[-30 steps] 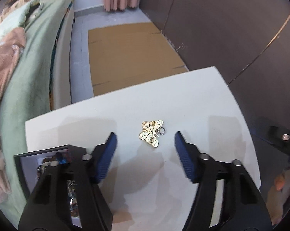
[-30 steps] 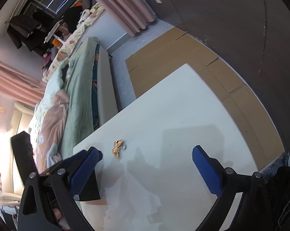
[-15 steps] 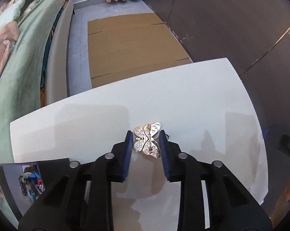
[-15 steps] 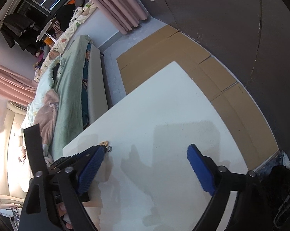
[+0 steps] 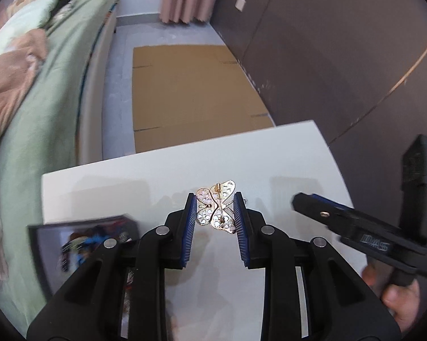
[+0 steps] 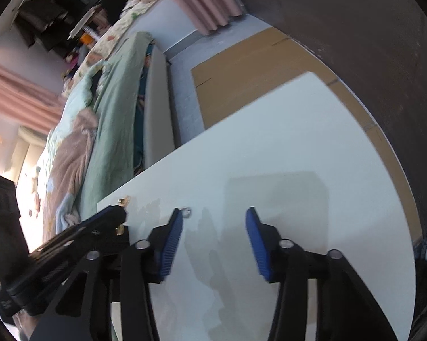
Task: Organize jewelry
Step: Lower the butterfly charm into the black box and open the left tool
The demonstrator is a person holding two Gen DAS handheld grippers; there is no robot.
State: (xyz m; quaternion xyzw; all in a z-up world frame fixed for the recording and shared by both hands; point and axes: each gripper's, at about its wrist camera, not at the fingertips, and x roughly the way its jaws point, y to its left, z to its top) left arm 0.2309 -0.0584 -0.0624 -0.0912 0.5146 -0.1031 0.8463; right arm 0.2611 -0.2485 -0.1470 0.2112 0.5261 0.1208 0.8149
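White table (image 5: 270, 153) fills near view; bed (image 5: 43, 99) at left, cardboard sheet (image 5: 190, 91) on floor beyond far edge. Dark jewelry box (image 5: 43, 244), contents blurred, at near-left table corner. Right gripper (image 6: 213, 238) spread, holding nothing, low over table, small silver ring (image 6: 186, 212) just beside its left fingertip. Left gripper (image 5: 215, 213) pinching gold butterfly brooch (image 5: 216, 210) by wings, apparently raised off table. Step in hand, judged: brooch picked. Next: carry left to box, lower inside, release. Ring likely follows.
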